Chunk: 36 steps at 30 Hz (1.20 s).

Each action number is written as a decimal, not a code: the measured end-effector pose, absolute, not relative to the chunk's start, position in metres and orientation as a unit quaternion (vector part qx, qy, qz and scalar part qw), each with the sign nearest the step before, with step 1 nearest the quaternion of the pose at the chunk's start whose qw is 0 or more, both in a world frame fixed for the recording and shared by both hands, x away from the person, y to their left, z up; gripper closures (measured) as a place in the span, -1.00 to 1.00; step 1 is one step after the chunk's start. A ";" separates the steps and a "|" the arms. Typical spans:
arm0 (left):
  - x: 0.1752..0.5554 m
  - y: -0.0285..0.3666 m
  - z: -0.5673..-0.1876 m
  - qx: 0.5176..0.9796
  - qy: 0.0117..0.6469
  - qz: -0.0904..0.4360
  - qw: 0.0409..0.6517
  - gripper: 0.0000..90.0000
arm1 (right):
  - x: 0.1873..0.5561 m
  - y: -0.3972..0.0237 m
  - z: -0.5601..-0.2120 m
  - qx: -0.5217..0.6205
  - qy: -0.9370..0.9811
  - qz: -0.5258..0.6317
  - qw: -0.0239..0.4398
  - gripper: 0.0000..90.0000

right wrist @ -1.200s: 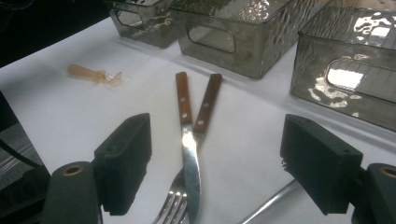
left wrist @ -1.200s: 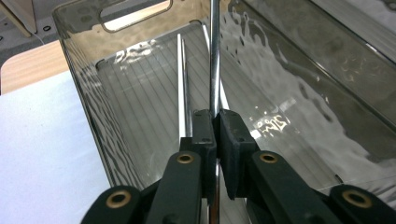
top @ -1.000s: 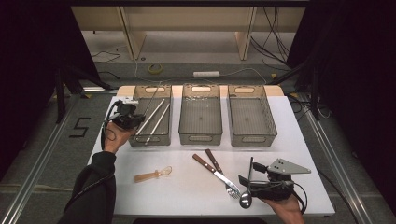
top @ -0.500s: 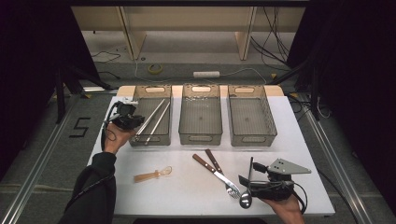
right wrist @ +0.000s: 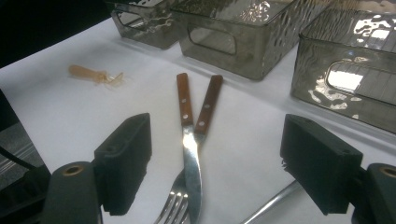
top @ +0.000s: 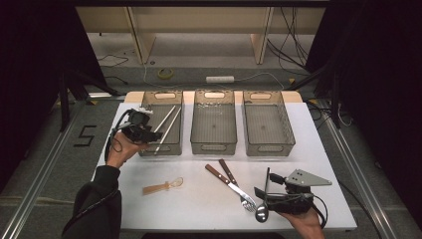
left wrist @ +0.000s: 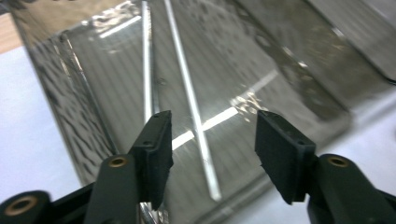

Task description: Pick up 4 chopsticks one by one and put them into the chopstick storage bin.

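On the white table (top: 318, 149), from left to right: your left gripper (top: 144, 133) hangs over the near end of the left bin (top: 149, 102), held up in your left hand (top: 122, 149). Its jaws have just been opening and now stand partly apart with nothing between the pads; in the left gripper view the two metal chopsticks (left wrist: 187, 88) lie loose on the bin floor beyond them, side by side at the far end and spreading apart toward you. In the high view the same chopsticks (top: 166, 127) slant across the left bin, just beside the gripper. On the bare table near that bin lies a small amber plastic spoon (top: 163, 186). The middle bin (top: 214, 97) and the right bin (top: 286, 117) stand in a row behind. In front of the middle bin a wood-handled knife (right wrist: 187, 135) and a wood-handled fork (right wrist: 203, 112) lie crossed, the knife blade over the fork. At the right, your right gripper (top: 263, 191) rests low at the table's near edge, jaws wide apart and gripping nothing, the knife and fork lying between and ahead of them, a metal spoon (top: 262, 213) just beside.
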<state>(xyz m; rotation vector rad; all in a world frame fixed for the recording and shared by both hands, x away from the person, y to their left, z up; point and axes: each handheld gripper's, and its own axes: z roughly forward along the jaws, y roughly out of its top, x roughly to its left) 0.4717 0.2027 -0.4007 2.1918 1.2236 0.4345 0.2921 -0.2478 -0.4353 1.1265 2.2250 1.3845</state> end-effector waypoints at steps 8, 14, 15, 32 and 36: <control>0.451 0.193 -0.389 0.843 0.432 0.144 0.288 -0.24 | 0.292 -0.248 -0.435 0.391 0.772 0.480 0.144 -0.42; 0.435 0.184 -0.384 0.859 0.406 0.130 0.283 -0.37 | 0.292 -0.248 -0.435 0.390 0.772 0.481 0.145 -0.42; 0.433 0.183 -0.384 0.861 0.403 0.129 0.281 -0.39 | 0.292 -0.248 -0.435 0.390 0.772 0.480 0.145 -0.42; 0.409 0.173 -0.391 0.887 0.375 0.109 0.247 -0.49 | 0.292 -0.248 -0.435 0.390 0.773 0.480 0.145 -0.42; 0.404 0.172 -0.393 0.890 0.368 0.107 0.246 -0.50 | 0.292 -0.248 -0.435 0.391 0.773 0.479 0.145 -0.42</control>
